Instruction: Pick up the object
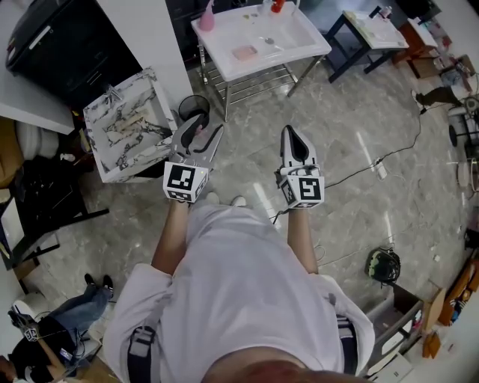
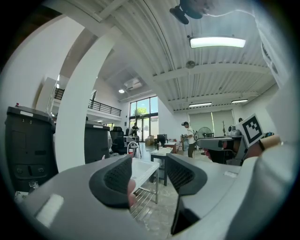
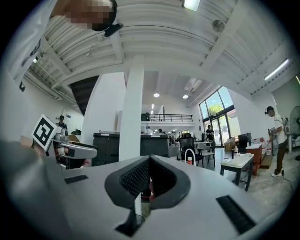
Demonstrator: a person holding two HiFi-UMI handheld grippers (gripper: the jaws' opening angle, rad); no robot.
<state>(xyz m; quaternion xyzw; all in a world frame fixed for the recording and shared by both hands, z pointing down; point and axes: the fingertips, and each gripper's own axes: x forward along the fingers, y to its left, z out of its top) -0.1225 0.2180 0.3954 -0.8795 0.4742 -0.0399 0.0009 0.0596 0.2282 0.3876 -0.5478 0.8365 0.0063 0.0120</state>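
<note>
A white table [image 1: 299,34] stands ahead of me on the marble floor. On it lie a pink flat block [image 1: 245,51], a pink bottle [image 1: 206,16] and a red item [image 1: 277,6]. Which of these is the task's object I cannot tell. My left gripper [image 1: 200,129] hangs in the air short of the table, jaws apart and empty. In the left gripper view the table [image 2: 143,169] shows through the gap of that gripper [image 2: 147,176]. My right gripper [image 1: 290,133] is held level beside it, shut with nothing in it, and its pads meet in the right gripper view [image 3: 149,176].
A marble-patterned open box [image 1: 127,123] and a black waste bin [image 1: 193,106] stand left of the table. A black cabinet [image 1: 45,37] is at far left, a dark side table [image 1: 367,34] at the right. A cable [image 1: 374,164] crosses the floor. A person [image 1: 45,329] sits at lower left.
</note>
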